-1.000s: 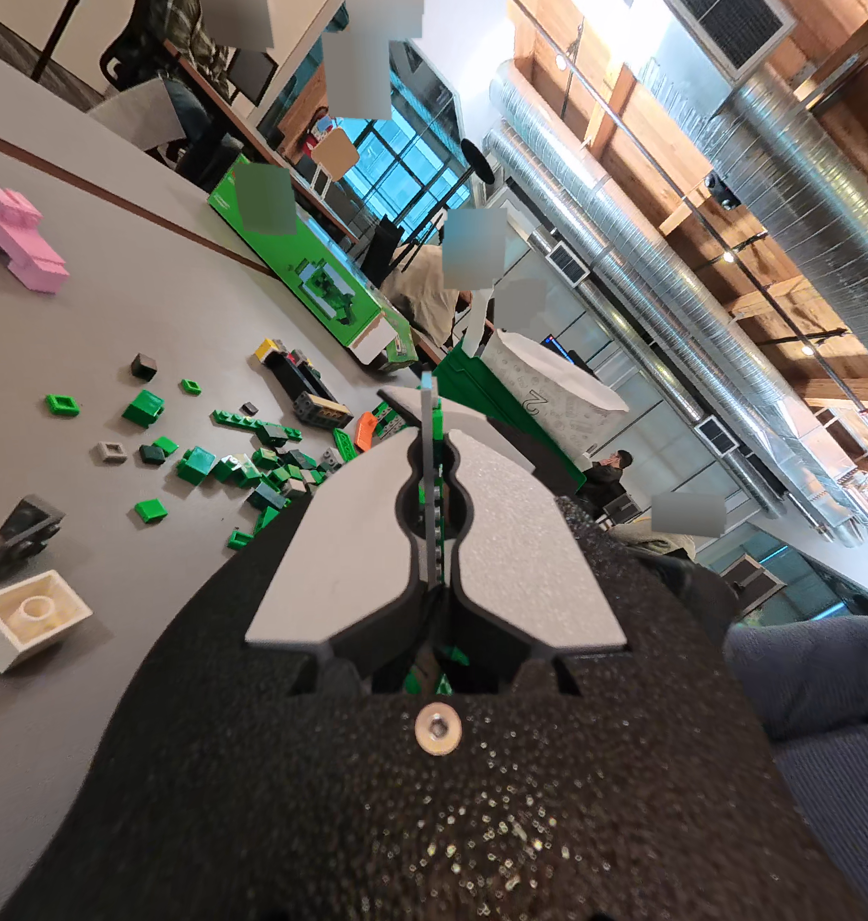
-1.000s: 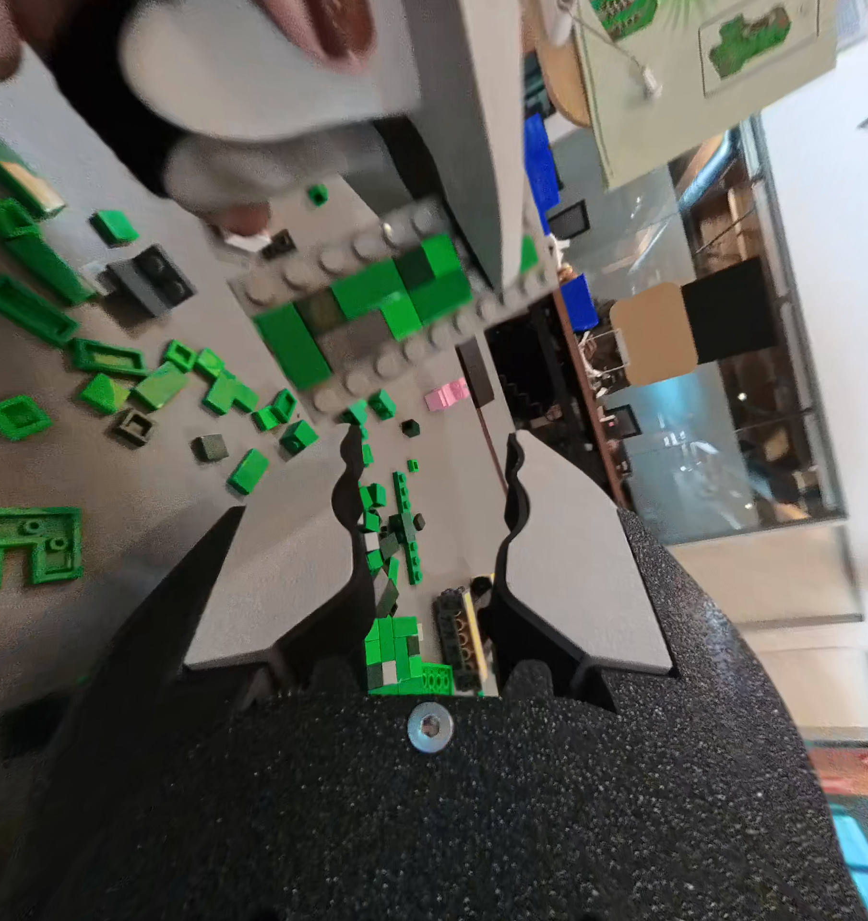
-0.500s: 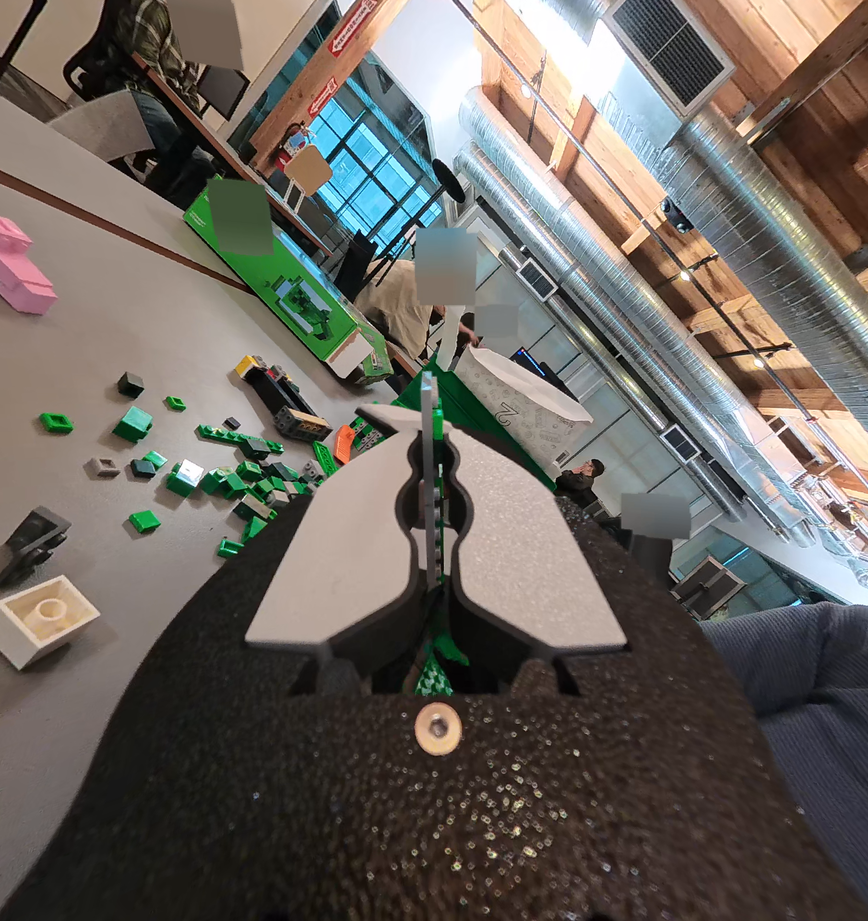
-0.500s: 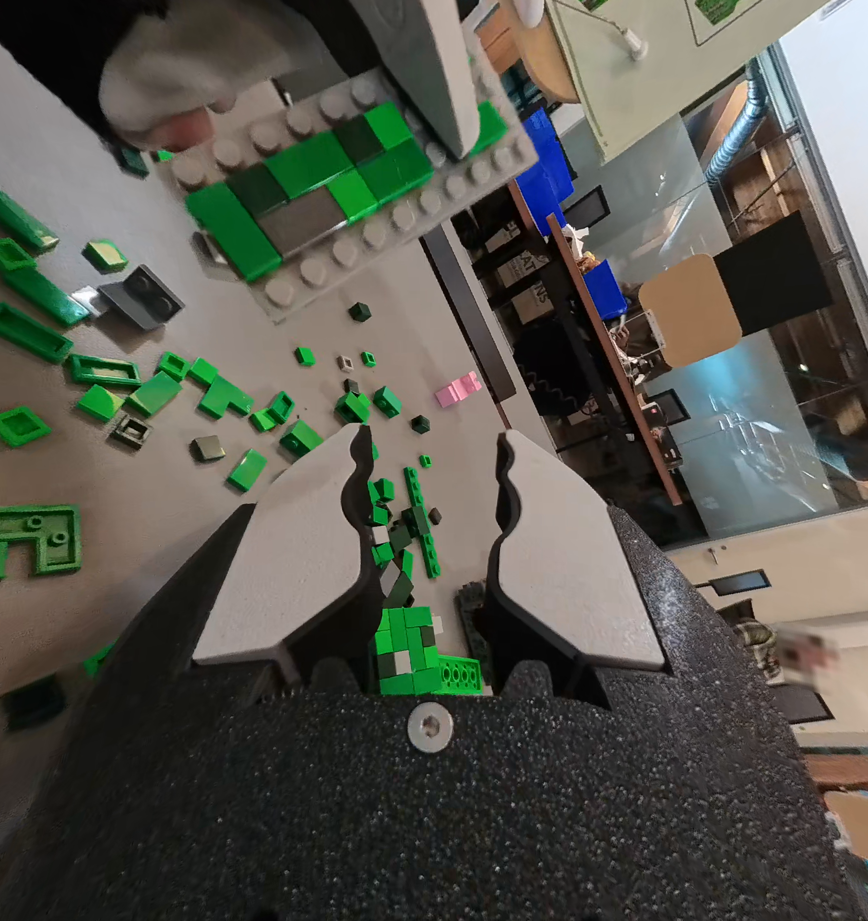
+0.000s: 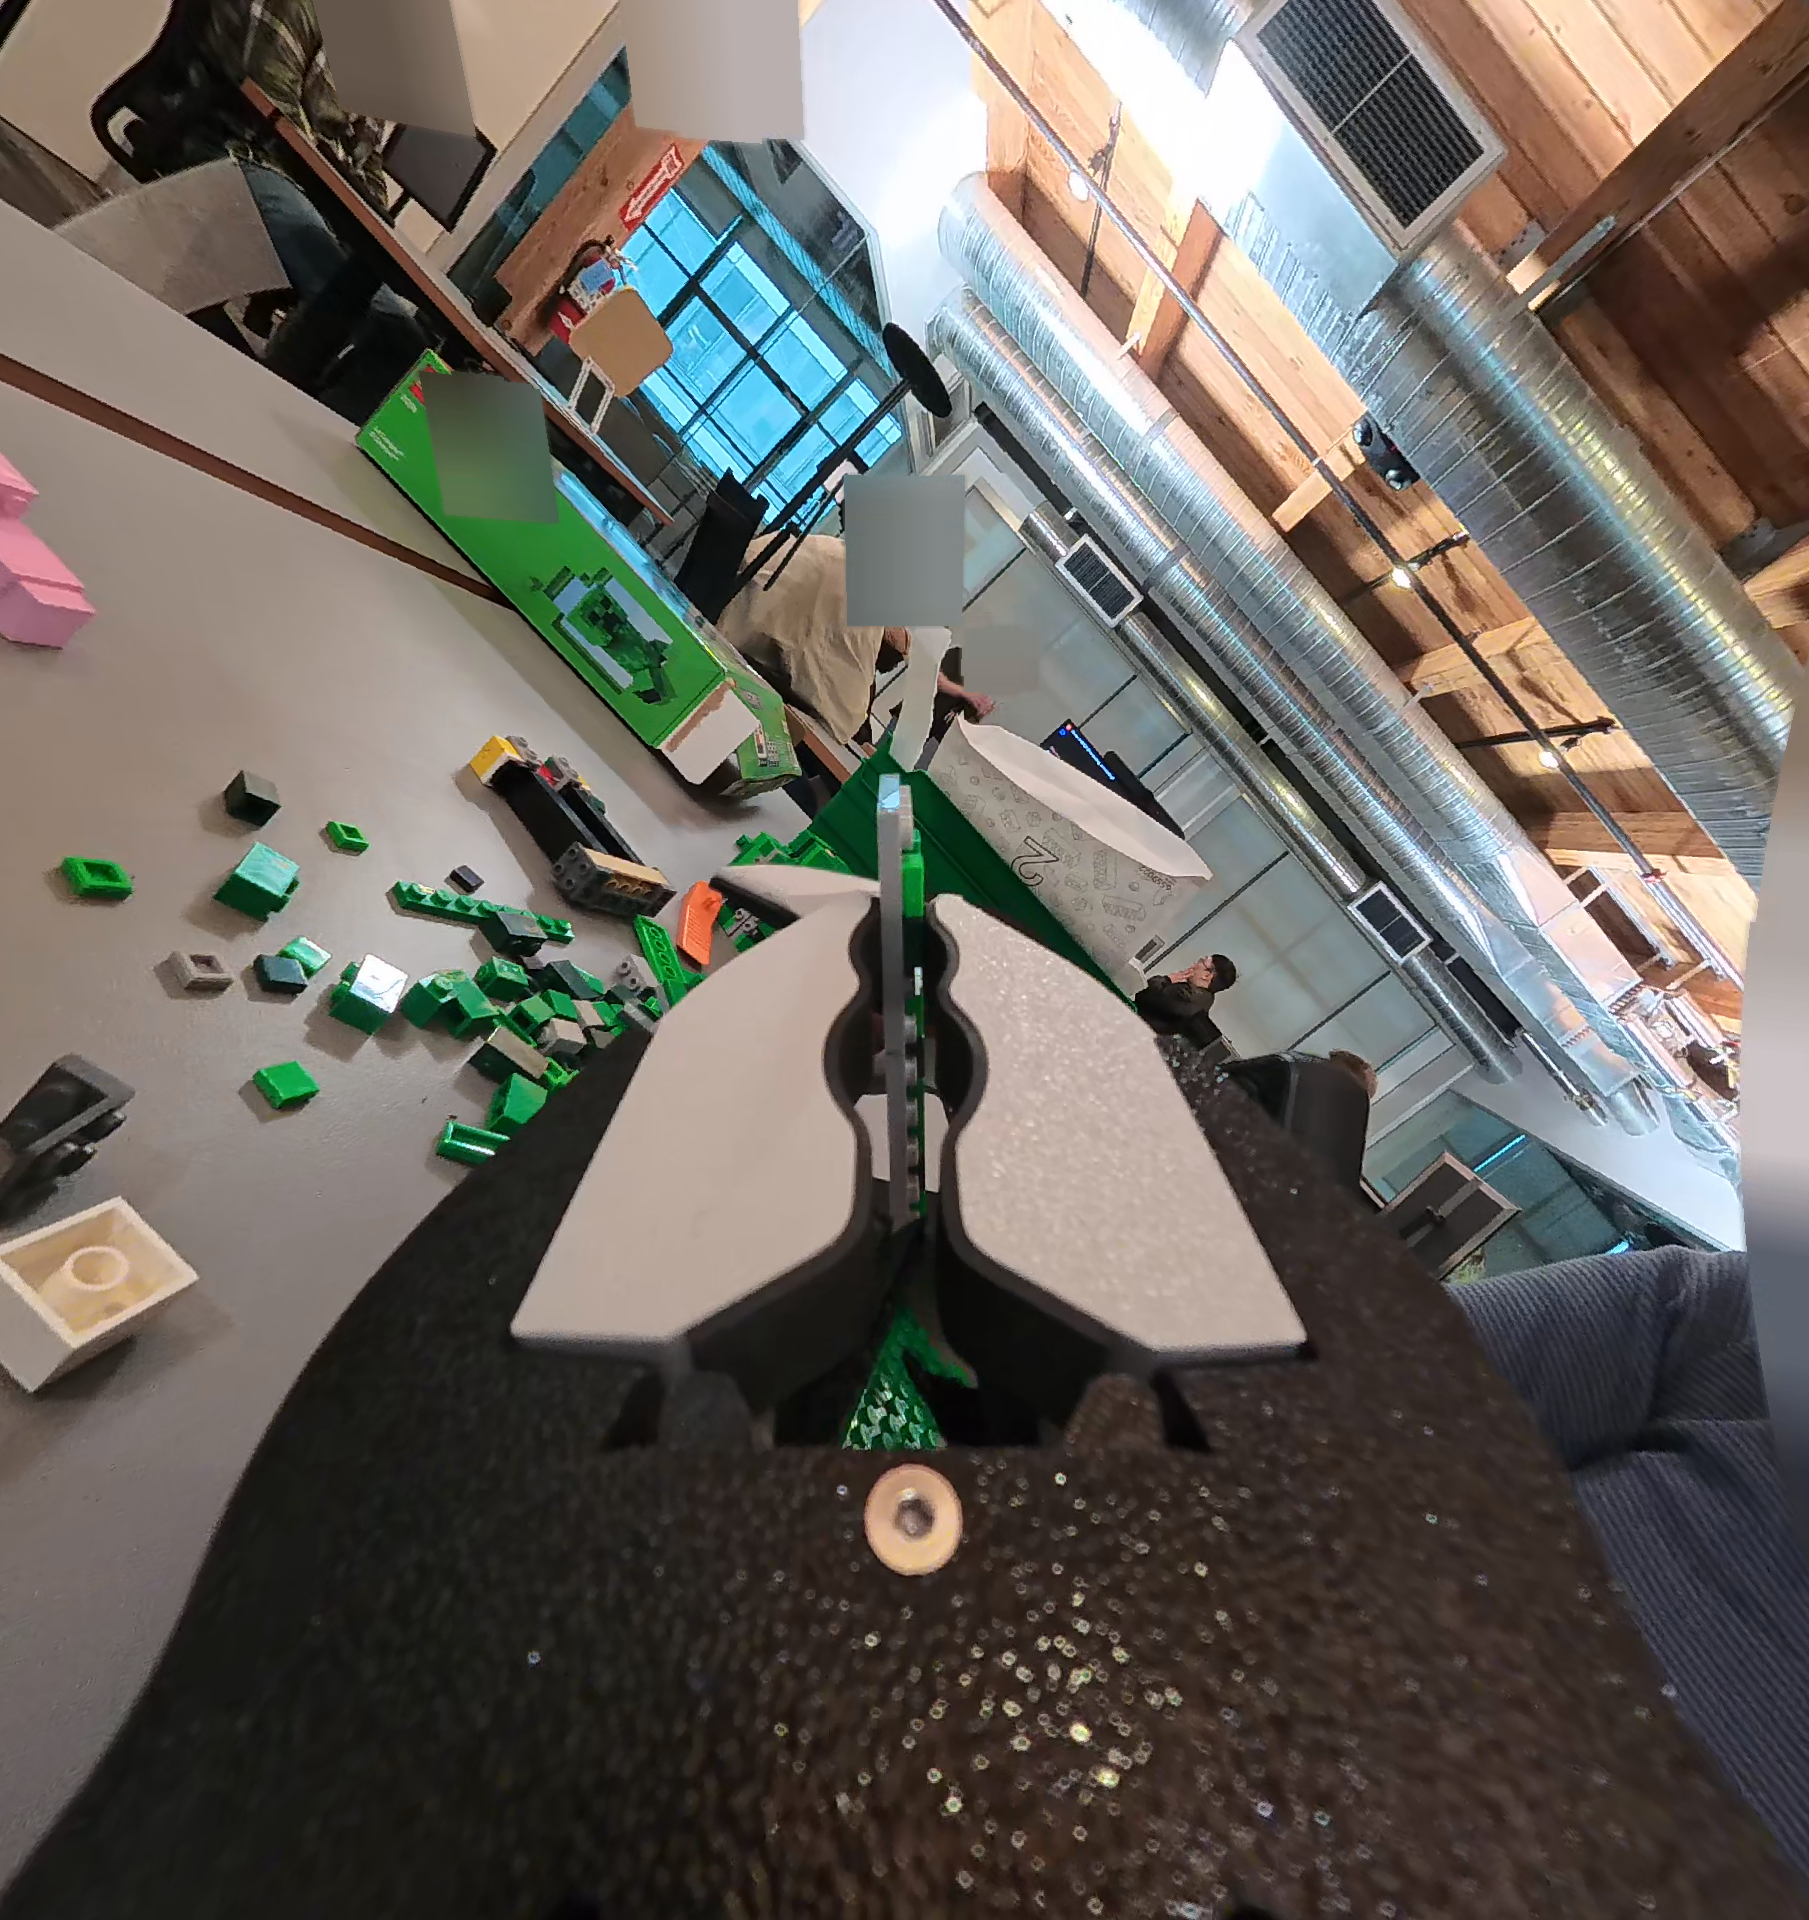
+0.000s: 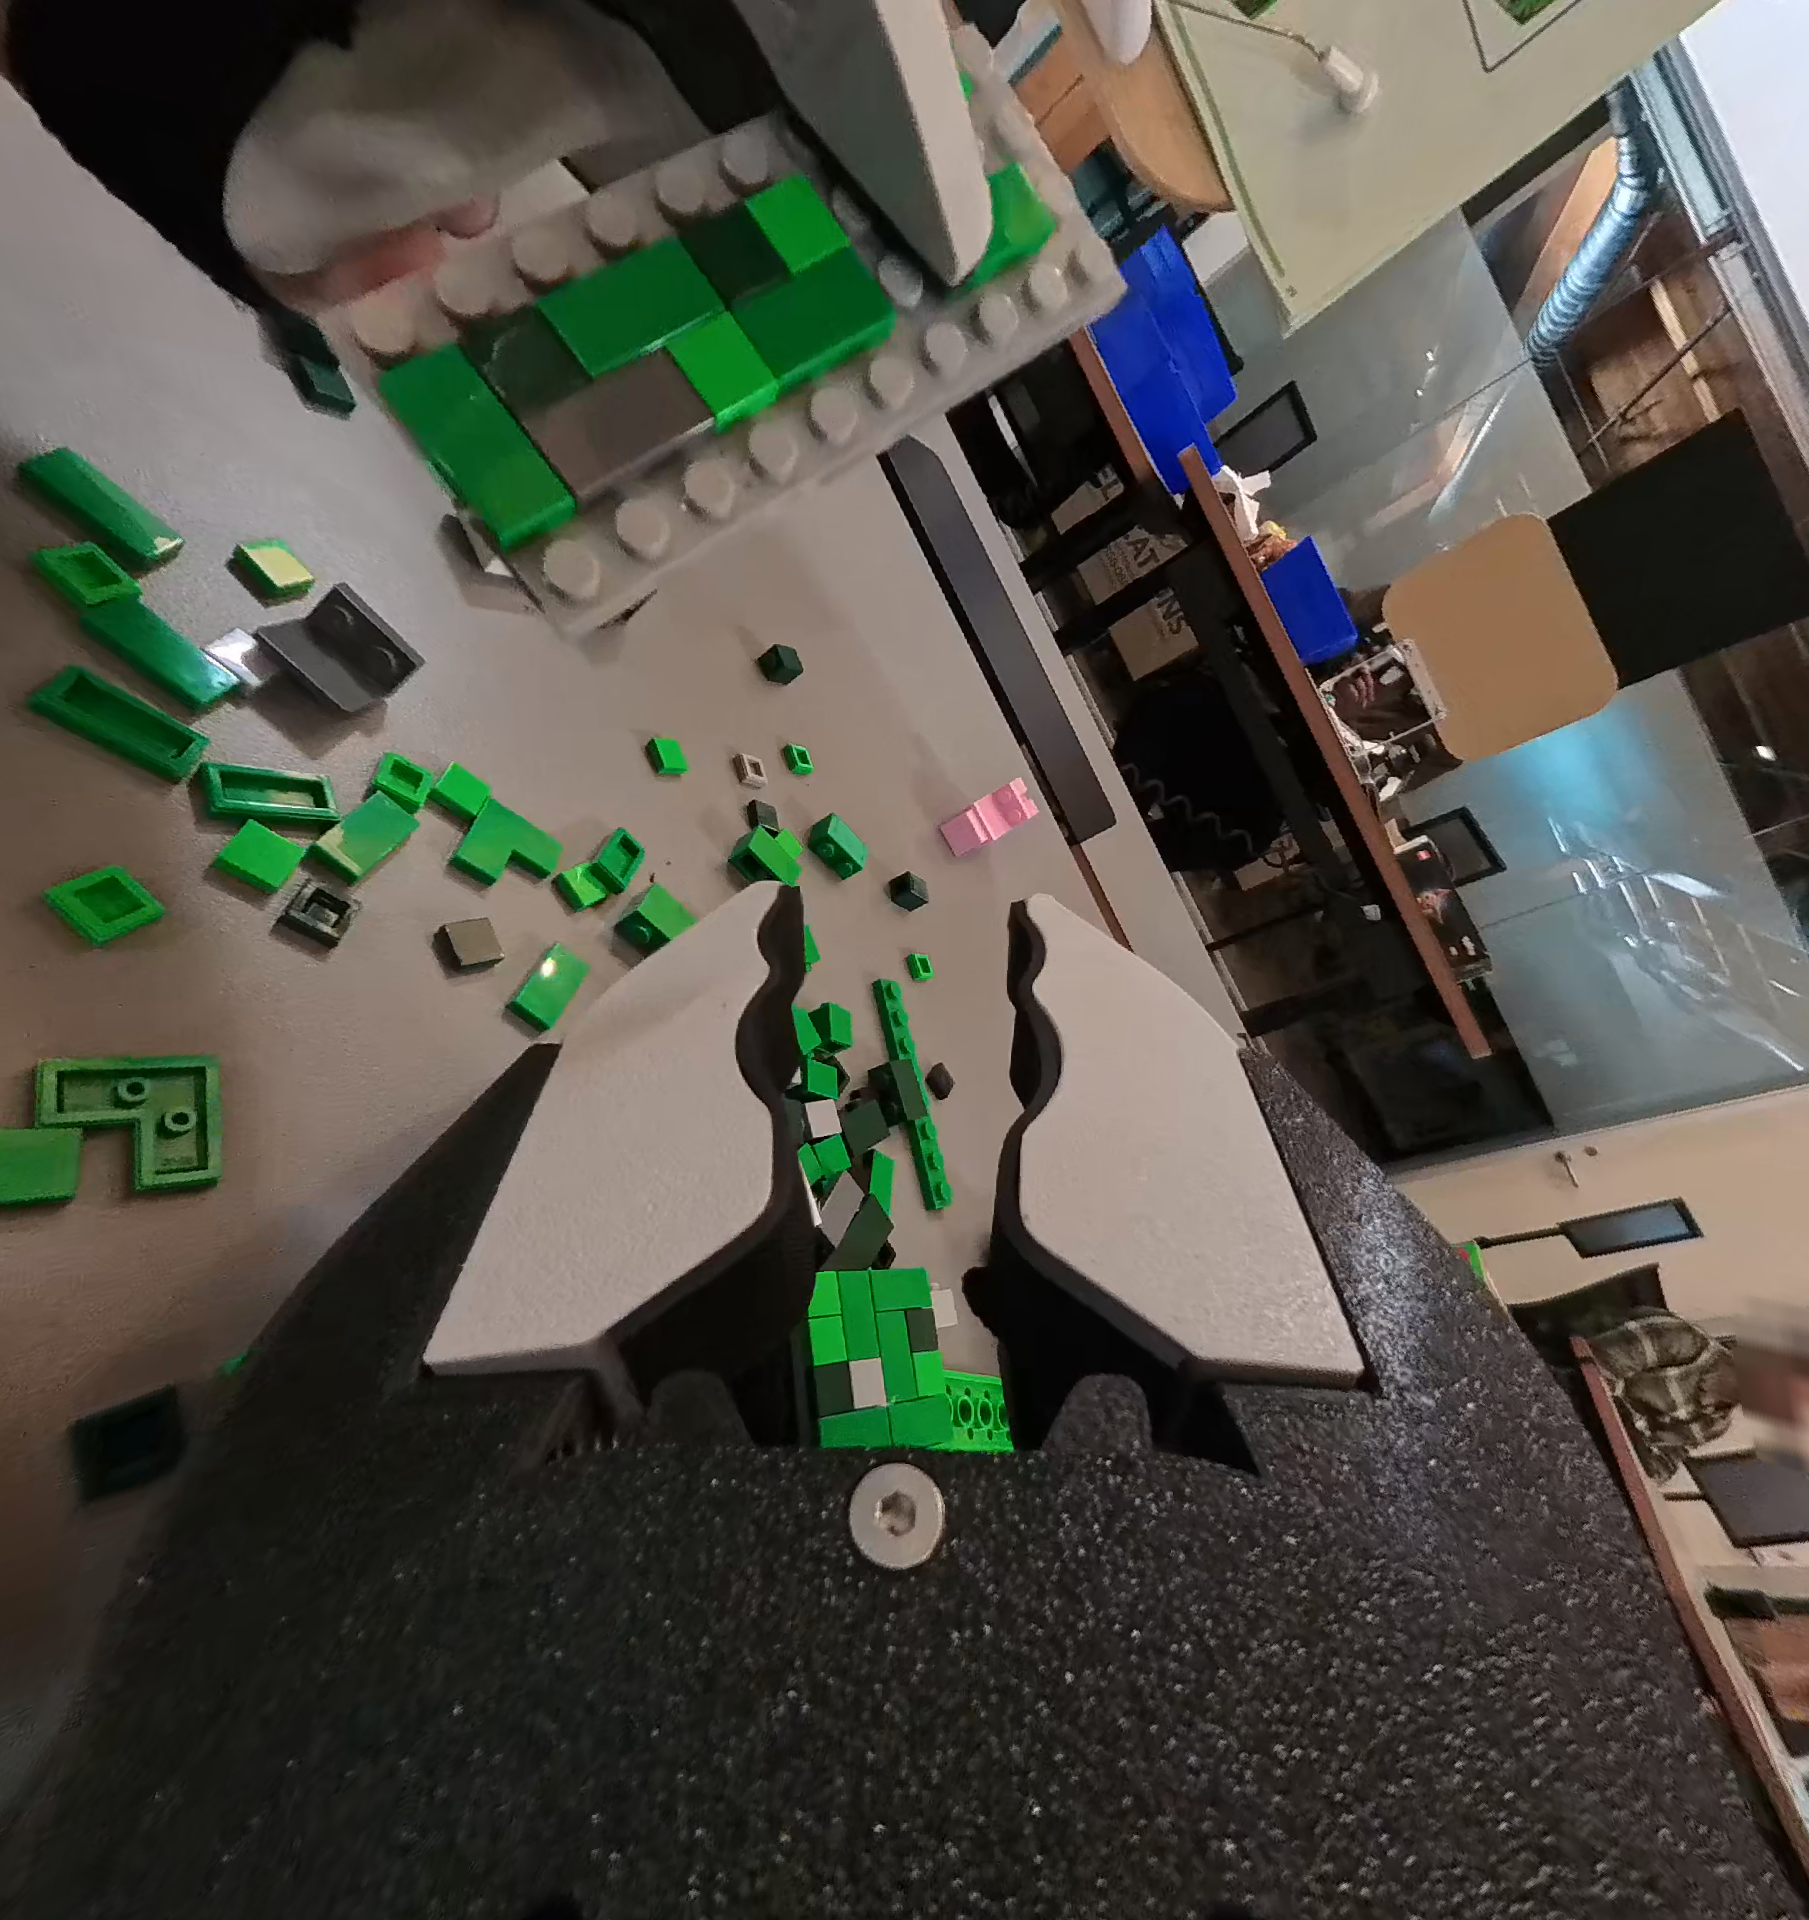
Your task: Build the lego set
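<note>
While the left gripper point(image 5: 895, 1049) pinches a flat grey studded plastic plate point(image 5: 892, 966) edge-on, the right gripper point(image 6: 905, 1023) hangs spread and empty.
Green tiles cover the plate's middle; it is held above the grey table point(image 6: 588, 727), over scattered green pieces point(image 6: 505, 842).

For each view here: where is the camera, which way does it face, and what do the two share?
Left wrist: on the left gripper, looking across the table toward the ceiling; its fingers clamp the grey plate edge-on.
Right wrist: on the open right gripper, looking down over loose bricks; left gripper above.
Shared: plate, pink piece.
</note>
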Tool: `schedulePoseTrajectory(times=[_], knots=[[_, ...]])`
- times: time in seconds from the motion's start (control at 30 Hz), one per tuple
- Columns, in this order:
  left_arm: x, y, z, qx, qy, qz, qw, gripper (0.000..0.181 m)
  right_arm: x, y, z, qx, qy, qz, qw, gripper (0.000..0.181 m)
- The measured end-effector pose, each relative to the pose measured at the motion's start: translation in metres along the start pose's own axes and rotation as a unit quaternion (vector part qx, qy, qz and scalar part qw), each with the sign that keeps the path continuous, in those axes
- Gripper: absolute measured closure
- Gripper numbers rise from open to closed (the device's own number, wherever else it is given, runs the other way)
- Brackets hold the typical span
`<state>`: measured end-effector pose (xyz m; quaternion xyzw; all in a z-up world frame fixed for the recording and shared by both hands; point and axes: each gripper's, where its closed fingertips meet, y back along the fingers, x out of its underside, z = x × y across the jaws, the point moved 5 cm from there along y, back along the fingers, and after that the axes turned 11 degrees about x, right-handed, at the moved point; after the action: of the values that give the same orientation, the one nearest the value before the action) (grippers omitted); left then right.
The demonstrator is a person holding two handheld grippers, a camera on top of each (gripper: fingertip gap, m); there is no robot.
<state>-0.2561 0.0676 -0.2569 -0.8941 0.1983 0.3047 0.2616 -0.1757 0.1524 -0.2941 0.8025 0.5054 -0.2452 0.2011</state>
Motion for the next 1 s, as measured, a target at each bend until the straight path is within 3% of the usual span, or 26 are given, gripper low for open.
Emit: schedulePoseTrajectory(times=[0.17,0.3,0.5,0.77,1.0], knots=[[0.001,-0.001,0.000,0.000,0.000,0.005,1.000,0.176,-0.001,0.000,0.000,0.000,-0.016,-0.011,1.000,0.155],[0.000,0.000,0.002,-0.007,-0.005,0.005,1.000,0.176,-0.003,0.002,-0.007,0.015,-0.051,-0.040,0.998,0.180],[-0.004,0.003,0.003,-0.045,-0.052,0.000,0.998,0.175,-0.004,0.003,-0.016,0.029,-0.089,-0.058,0.994,0.181],[-0.011,0.002,-0.010,-0.112,-0.228,0.025,0.967,0.176,-0.006,0.010,-0.017,0.002,-0.123,-0.099,0.988,0.181],[-0.007,-0.003,-0.009,-0.061,-0.191,0.007,0.980,0.176,-0.020,0.024,-0.007,-0.055,-0.138,-0.164,0.975,0.181]])
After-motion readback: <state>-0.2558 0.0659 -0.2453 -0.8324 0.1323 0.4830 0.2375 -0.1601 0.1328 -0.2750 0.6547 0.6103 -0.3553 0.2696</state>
